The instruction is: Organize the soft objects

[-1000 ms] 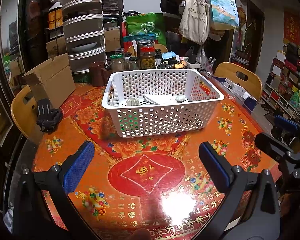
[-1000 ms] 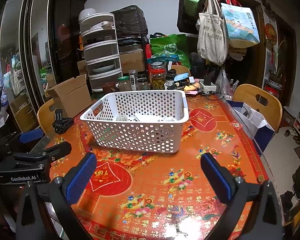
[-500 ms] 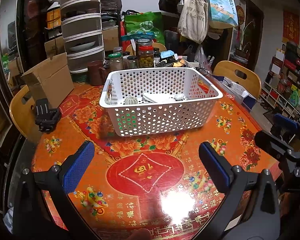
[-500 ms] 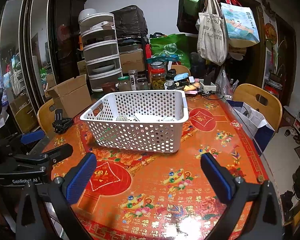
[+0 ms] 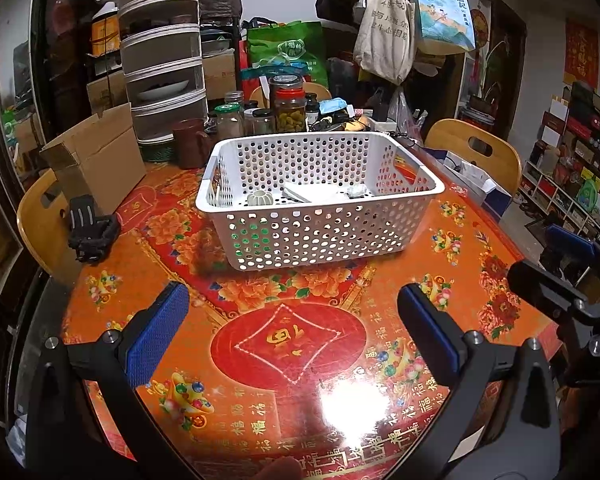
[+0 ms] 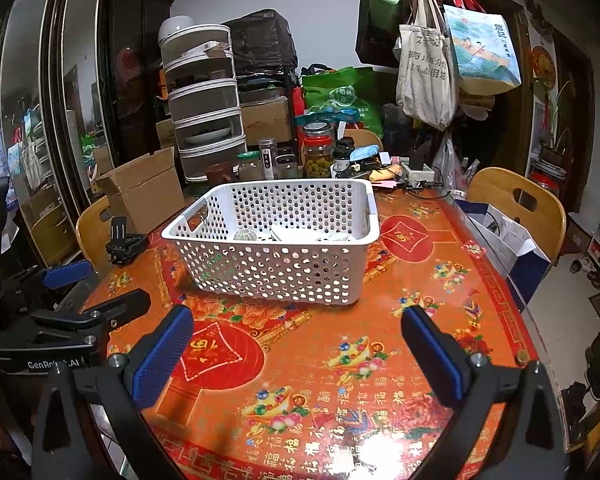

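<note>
Landmark: the white perforated basket, one in number, standing on the orange-red patterned table.

Left of the basket: one open cardboard box, one small black clip-like device on the table edge, and one wooden chair behind it. Behind the basket: a cluster of glass jars, their number not readable through the crowding. Right of the basket: a second wooden chair.

Inside the basket, left to right: one round ribbed grey-green piece, one flat white item and one small pale lump. These three appear to be the soft objects of the task; none lies on the table outside the basket, so the work seems near its end, or a fresh item has yet to be fetched.

Left gripper: spread wide, holding nothing, poised above the table in front of the basket. Right gripper: likewise spread wide and holding nothing, in front of the basket and to its right.

Technique, as a judgement: if an item is to be rearranged, enter over the near rim from above, close on the item's middle, and squeeze only lightly, since soft goods deform and slip.
</note>
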Demonstrator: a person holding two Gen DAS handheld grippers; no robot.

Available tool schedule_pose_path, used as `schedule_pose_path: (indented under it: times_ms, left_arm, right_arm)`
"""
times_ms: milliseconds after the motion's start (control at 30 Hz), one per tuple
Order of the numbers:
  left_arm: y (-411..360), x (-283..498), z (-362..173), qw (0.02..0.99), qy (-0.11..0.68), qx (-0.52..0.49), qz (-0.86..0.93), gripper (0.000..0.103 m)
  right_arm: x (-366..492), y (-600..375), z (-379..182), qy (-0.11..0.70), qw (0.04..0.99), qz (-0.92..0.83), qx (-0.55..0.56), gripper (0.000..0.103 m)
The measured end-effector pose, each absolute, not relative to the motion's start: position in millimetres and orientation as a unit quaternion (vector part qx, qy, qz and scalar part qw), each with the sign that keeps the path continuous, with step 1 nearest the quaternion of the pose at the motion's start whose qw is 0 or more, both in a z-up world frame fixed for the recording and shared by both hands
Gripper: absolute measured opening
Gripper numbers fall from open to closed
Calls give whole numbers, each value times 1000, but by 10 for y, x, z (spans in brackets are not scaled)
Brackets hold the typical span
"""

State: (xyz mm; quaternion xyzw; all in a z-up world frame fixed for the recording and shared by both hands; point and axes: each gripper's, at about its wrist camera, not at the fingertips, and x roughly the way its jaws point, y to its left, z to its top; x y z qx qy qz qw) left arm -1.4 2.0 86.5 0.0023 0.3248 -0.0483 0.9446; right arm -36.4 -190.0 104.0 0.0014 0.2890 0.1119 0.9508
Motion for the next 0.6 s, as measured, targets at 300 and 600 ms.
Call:
schedule_pose_path:
  times_ms: [300,600]
  left_arm:
    - [15,-16,839,944,326,3,-50,103]
    - [46,-5,812,947,316,5,-58,103]
  right_arm:
    - [-378,-1894,1025,290,950,114,1,103]
    - [-350,-1899,960,292,949,120,3,103]
